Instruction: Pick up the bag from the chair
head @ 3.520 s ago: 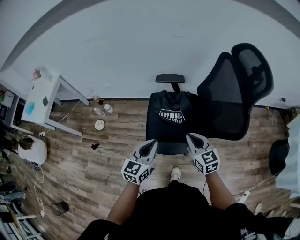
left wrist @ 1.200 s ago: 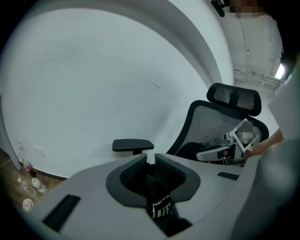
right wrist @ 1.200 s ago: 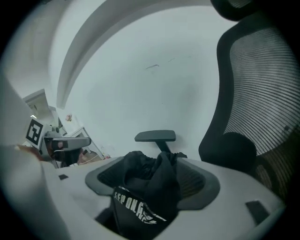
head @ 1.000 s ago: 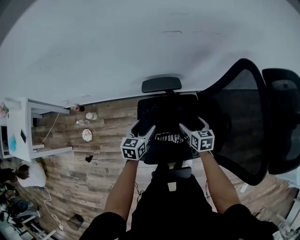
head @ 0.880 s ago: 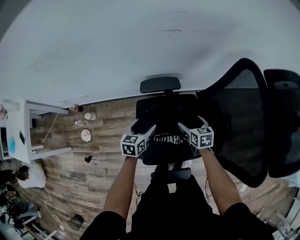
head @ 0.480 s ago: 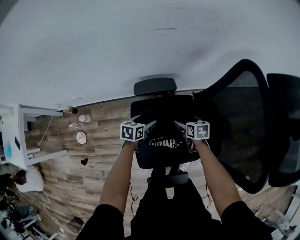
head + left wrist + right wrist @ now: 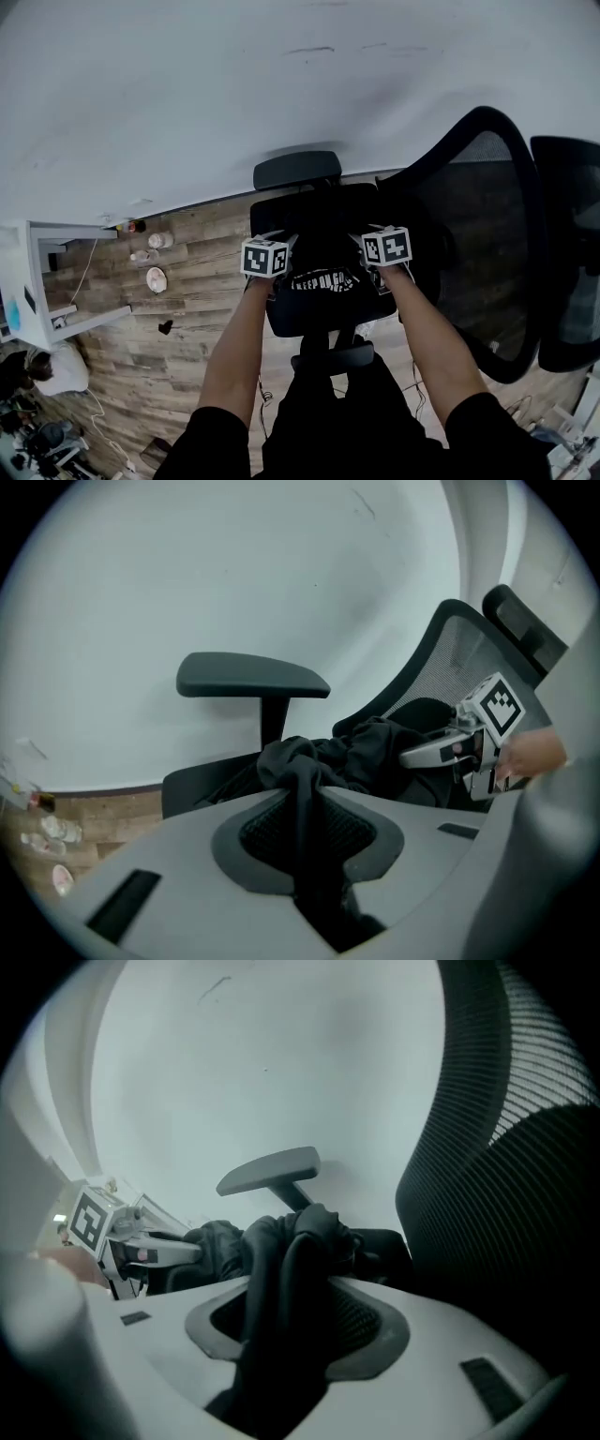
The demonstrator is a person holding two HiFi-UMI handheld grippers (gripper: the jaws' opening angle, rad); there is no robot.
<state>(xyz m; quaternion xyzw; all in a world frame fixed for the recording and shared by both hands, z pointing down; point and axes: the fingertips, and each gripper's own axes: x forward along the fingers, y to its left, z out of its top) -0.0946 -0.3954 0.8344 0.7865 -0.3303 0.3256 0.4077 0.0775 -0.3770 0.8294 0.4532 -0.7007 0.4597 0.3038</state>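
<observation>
The black fabric bag with white lettering (image 7: 325, 278) lies slumped on the seat of the black mesh office chair (image 7: 473, 216). The left tool (image 7: 305, 799) and the right tool (image 7: 291, 1274), whose jaws have just been closing, each clench a bunched fold on opposite sides, probably so the limp cloth lifts evenly.

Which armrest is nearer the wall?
The far armrest, beyond the bag and next to the wall; the near armrest sits by the person's legs.
</observation>
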